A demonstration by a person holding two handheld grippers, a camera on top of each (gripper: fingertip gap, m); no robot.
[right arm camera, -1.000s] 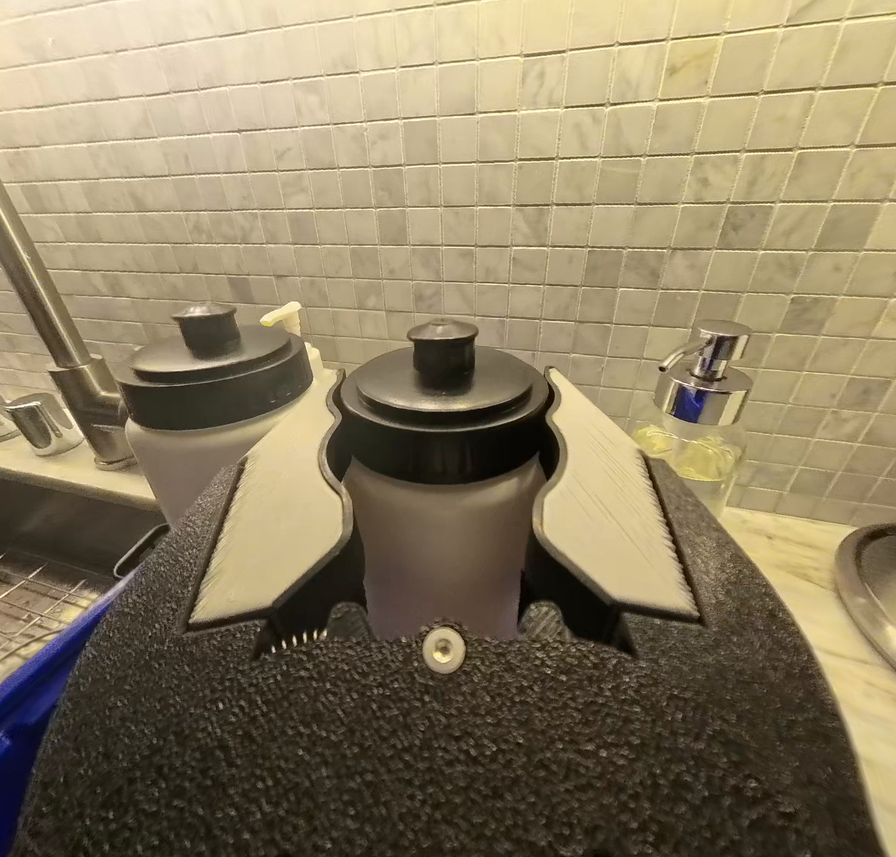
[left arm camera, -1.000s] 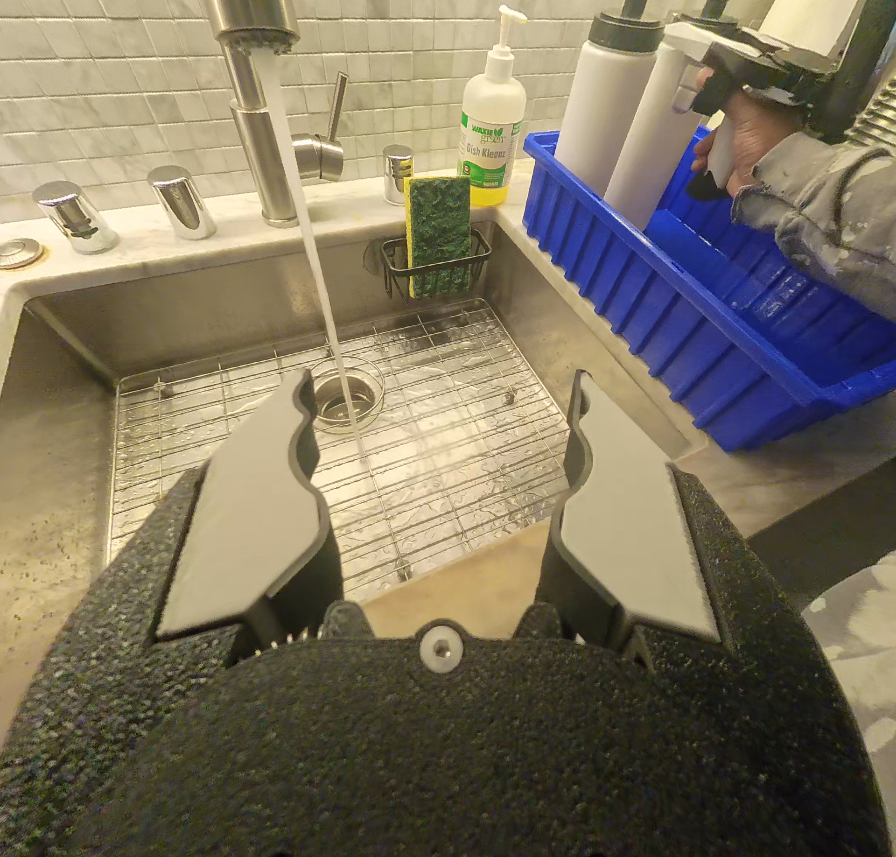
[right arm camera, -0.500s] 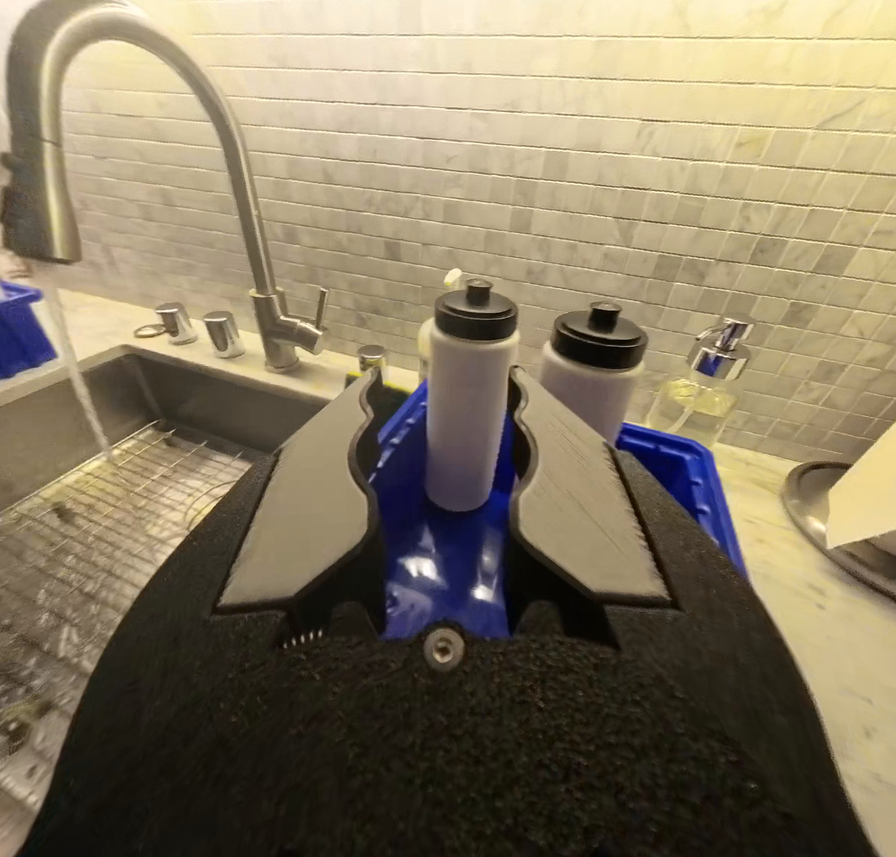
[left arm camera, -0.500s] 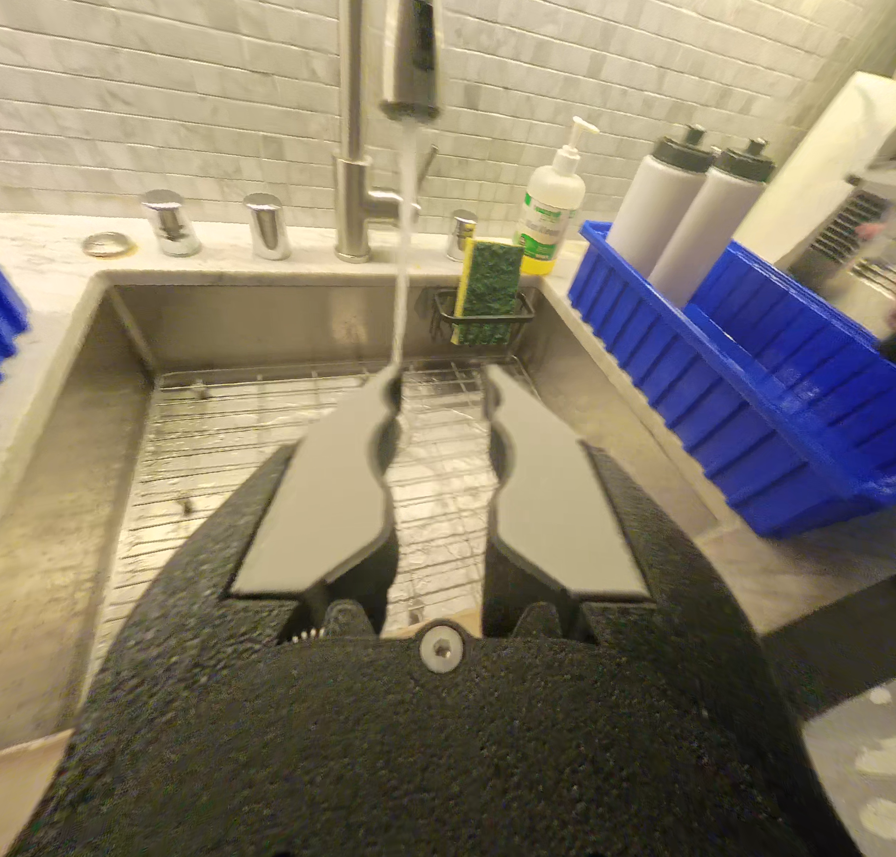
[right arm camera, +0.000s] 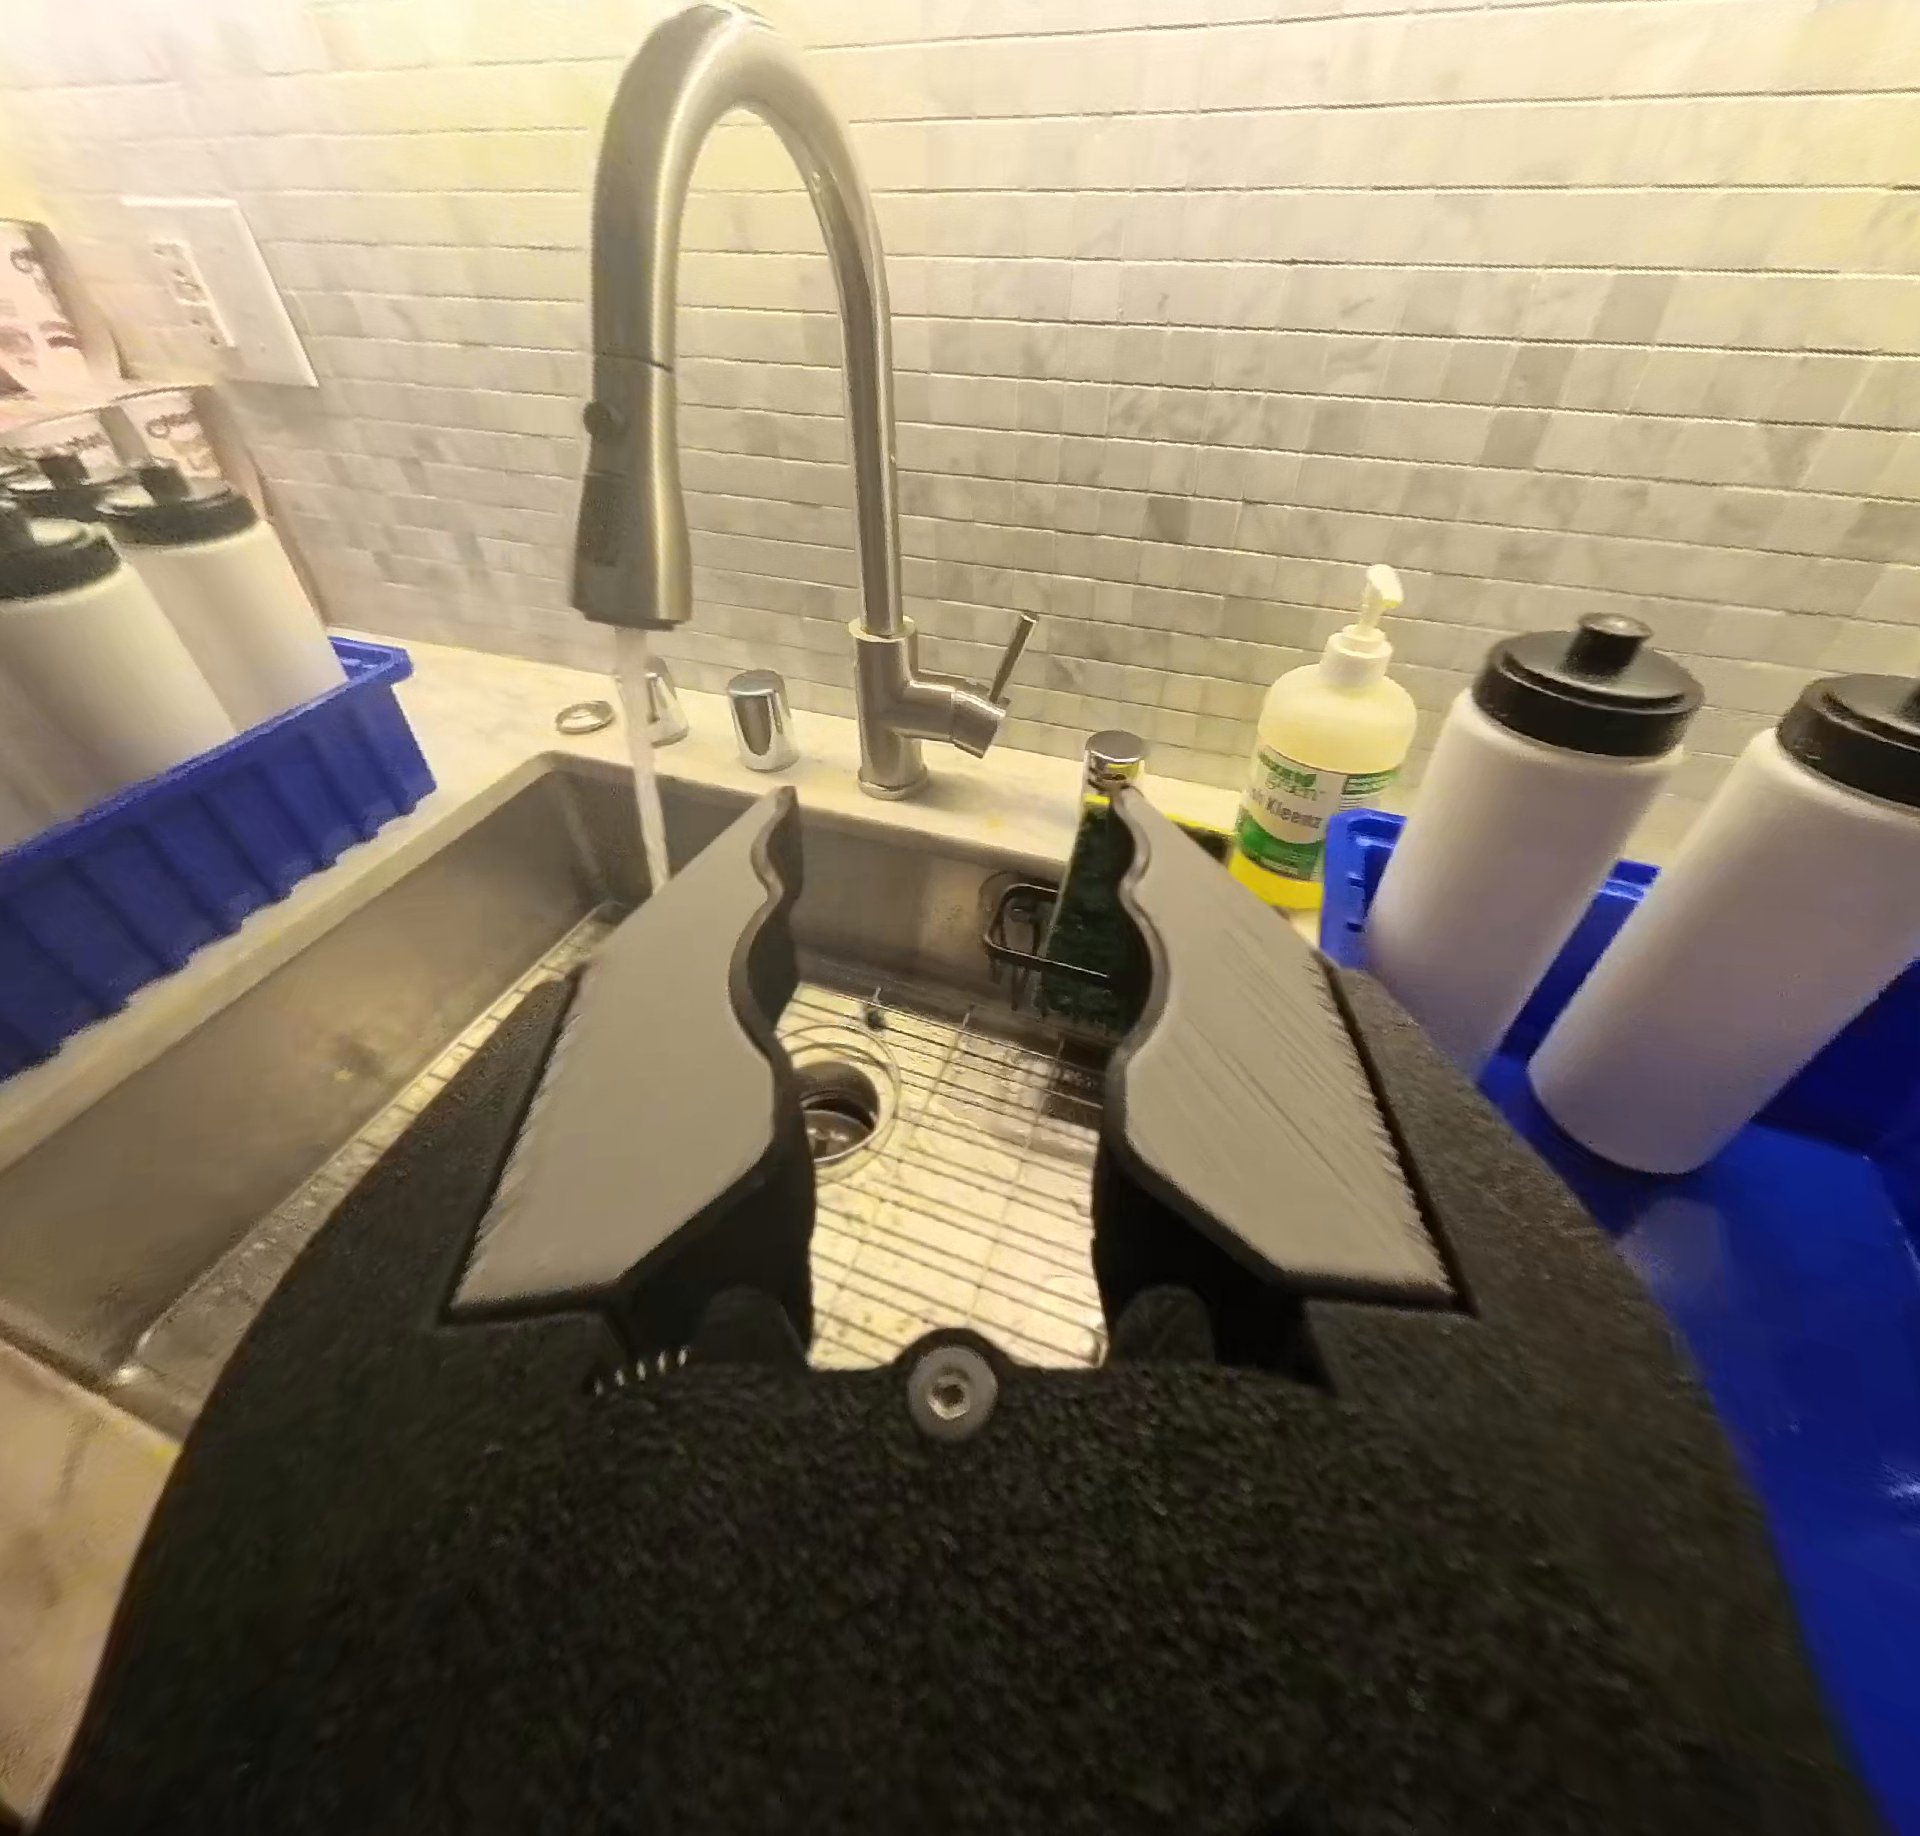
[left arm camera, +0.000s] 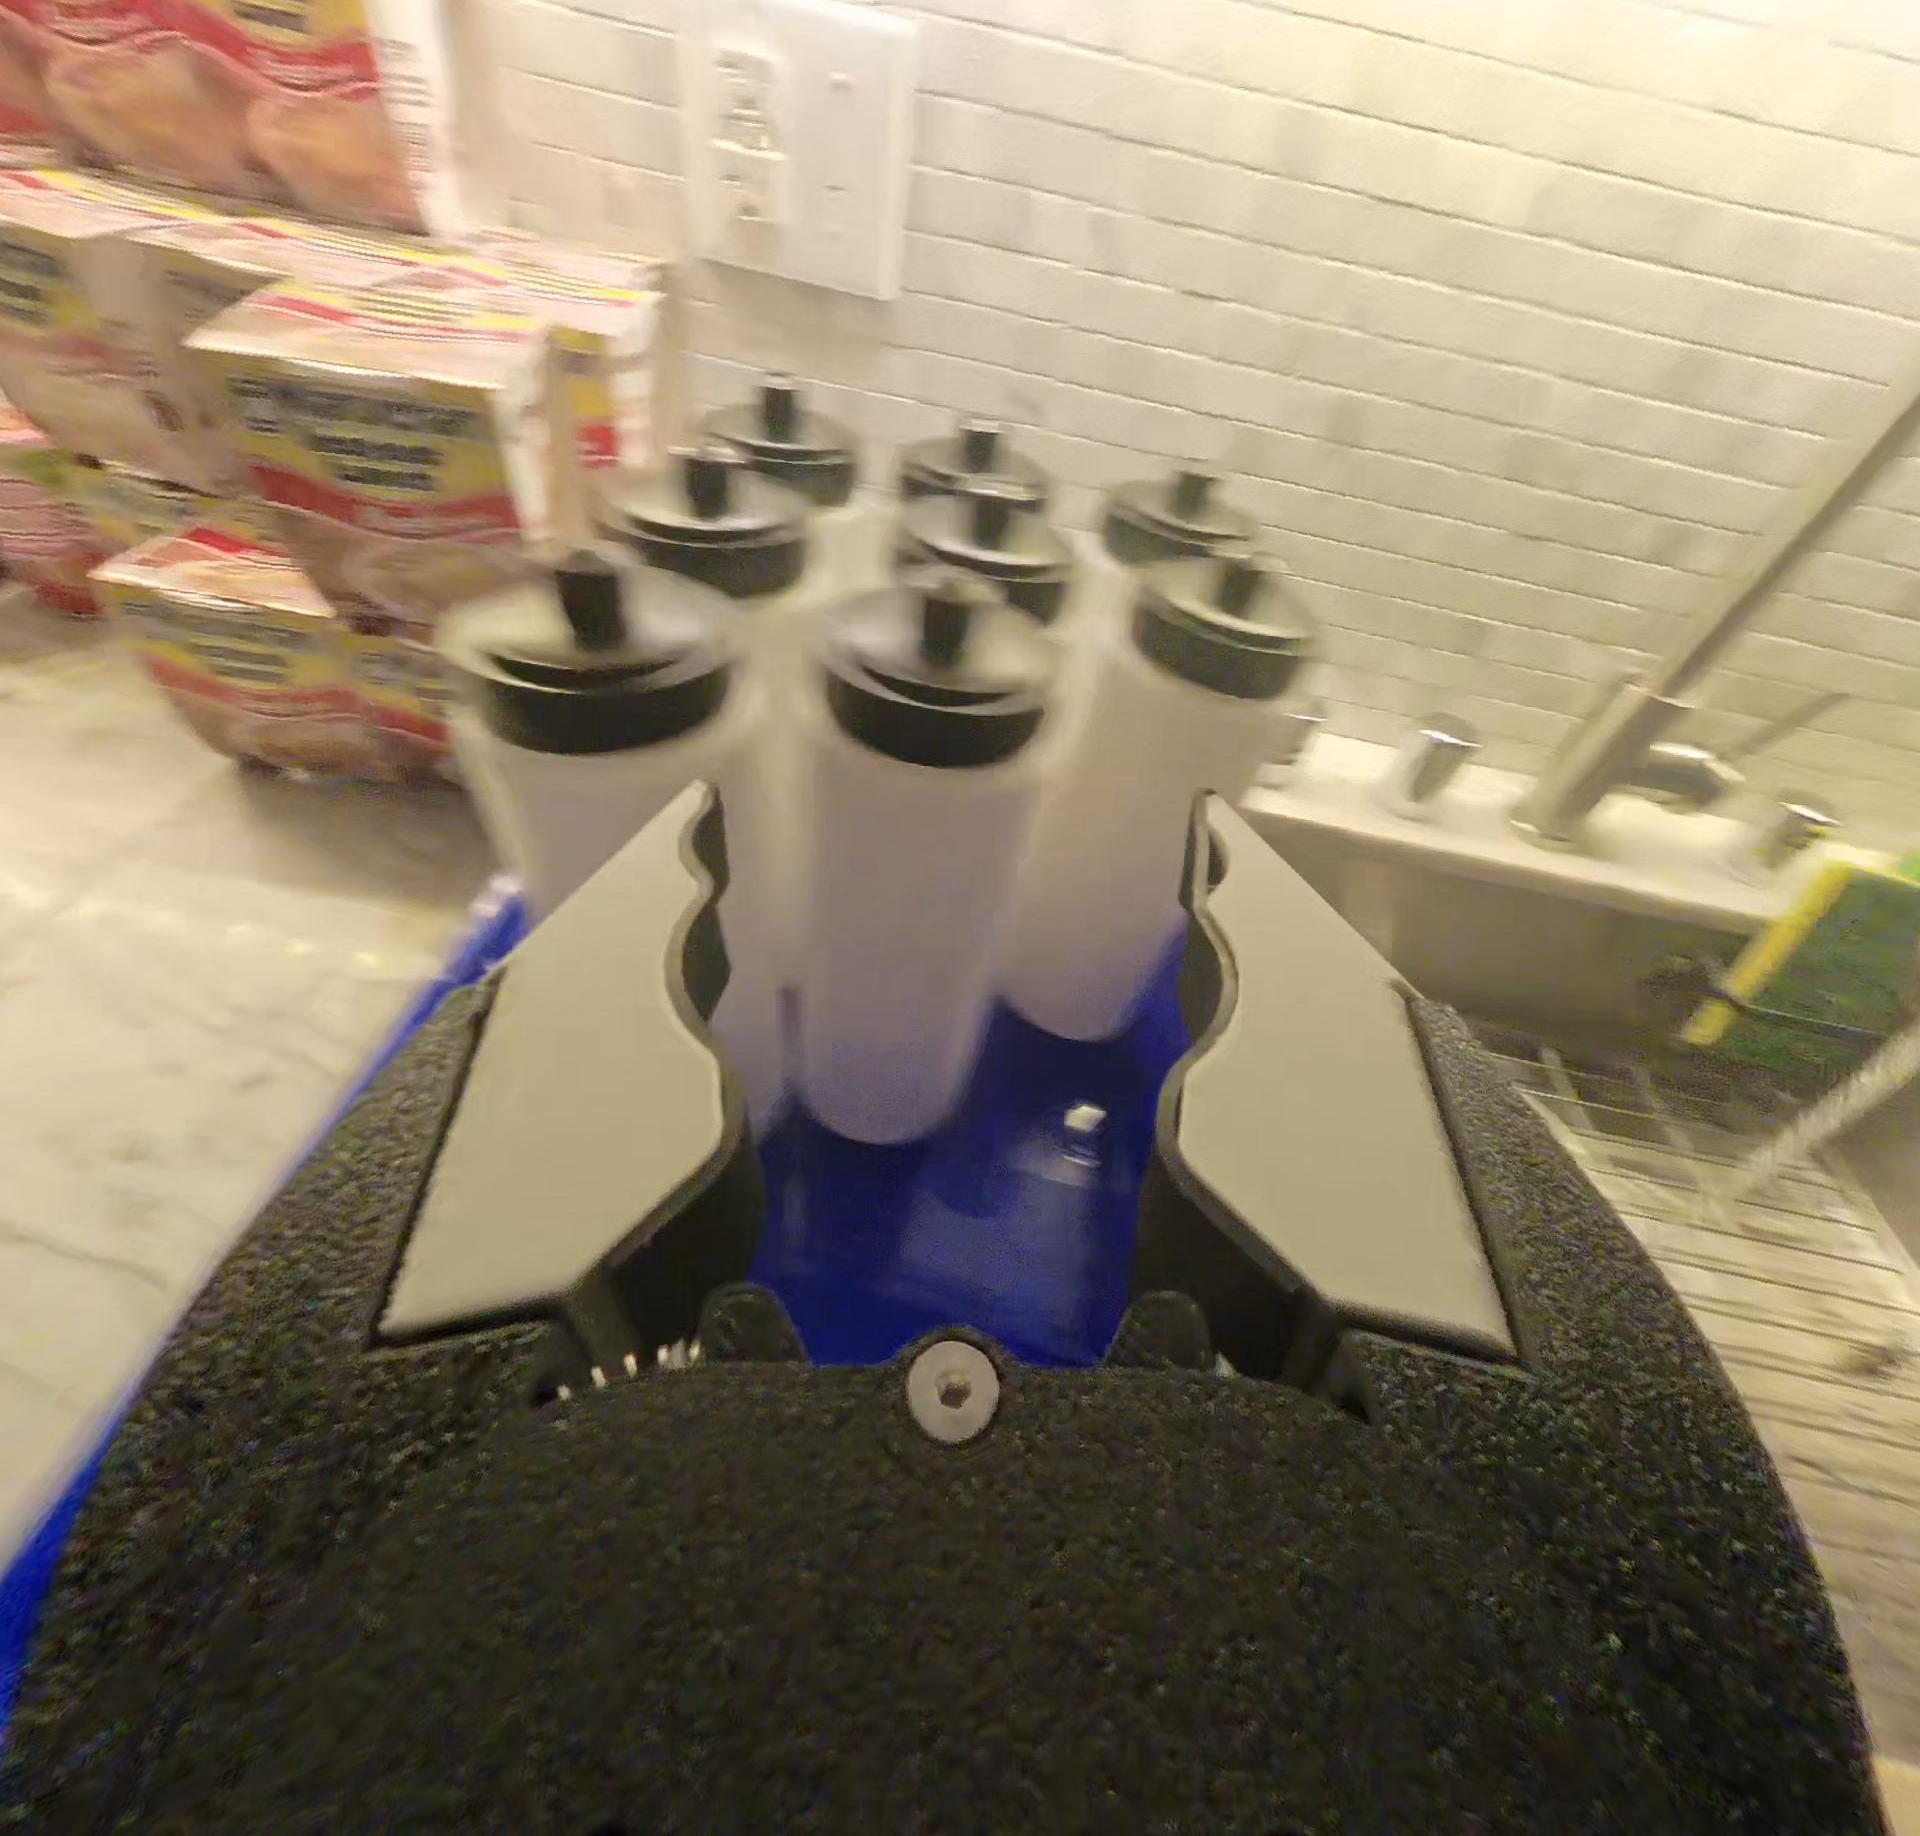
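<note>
Pale marbled desk [right arm camera: 499,716] around a steel sink [right arm camera: 260,1038]
A blue bin [right arm camera: 208,830] sits left of the sink, another blue bin [right arm camera: 1766,1215] right; soap bottle [right arm camera: 1320,747] behind; stacked boxes [left arm camera: 312,560] far left

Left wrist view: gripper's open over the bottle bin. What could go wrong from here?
1. The white black-capped squeeze bottles stand packed in the blue plastic bin; closing the open left gripper could clip or topple neighbours.
2. The picture is motion-blurred, so aim may be off.
3. The curved steel faucet is running unattended.
</note>
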